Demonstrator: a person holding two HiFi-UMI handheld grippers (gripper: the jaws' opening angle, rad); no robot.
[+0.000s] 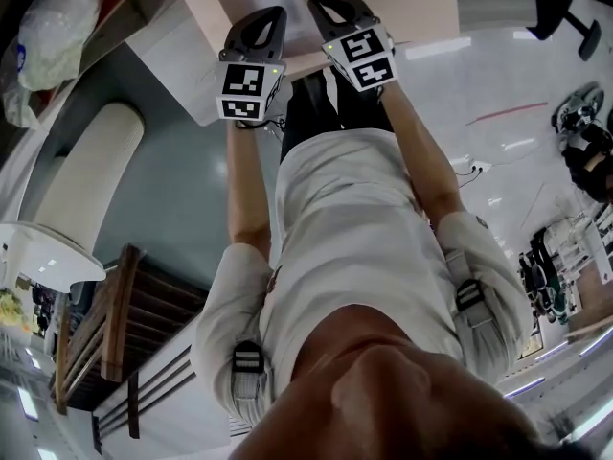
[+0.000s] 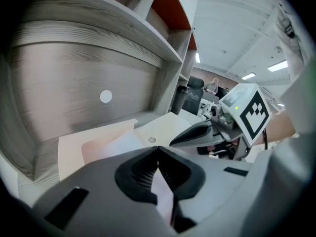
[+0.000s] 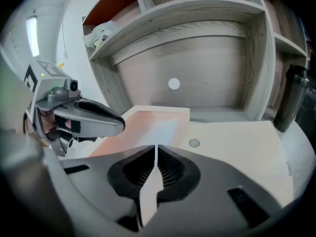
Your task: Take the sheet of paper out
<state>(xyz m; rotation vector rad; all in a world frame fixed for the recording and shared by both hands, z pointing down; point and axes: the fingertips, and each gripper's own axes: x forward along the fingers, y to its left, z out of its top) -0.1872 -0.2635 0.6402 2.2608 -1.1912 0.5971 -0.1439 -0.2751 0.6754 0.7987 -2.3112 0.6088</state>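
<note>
Salmon-pink card folder (image 3: 140, 121) lies flat on the pale desk (image 3: 237, 142), close before the grey wood-grain shelf unit (image 3: 197, 58). White sheet of paper (image 3: 148, 191) appears to lie over it, its near edge rising into both claws.

Left claw (image 2: 158, 152): clenched, with a thin pale strip pinched edge-on between the ribbed pads. Right claw (image 3: 156, 149): the same — tight on a strip that runs back toward the camera. Judged to be one sheet, gripped at two spots side by side.

Step in hand: grip made, withdrawal not finished; much of the sheet seems to overlie the folder. The next move likely calls for both claws to travel together toward the person, level and at one pace, so the paper neither tears nor buckles and the folder is not dragged along.

Views differ. The head view shows both claws abreast over the desk with arms held straight out, but not the pinch — only the claw cameras show that. The right gripper view alone takes in a dark bottle (image 3: 291, 98) standing in the shelf's side bay. Both gripper views show a small round metal disc (image 3: 194, 143) on the desk.
</note>
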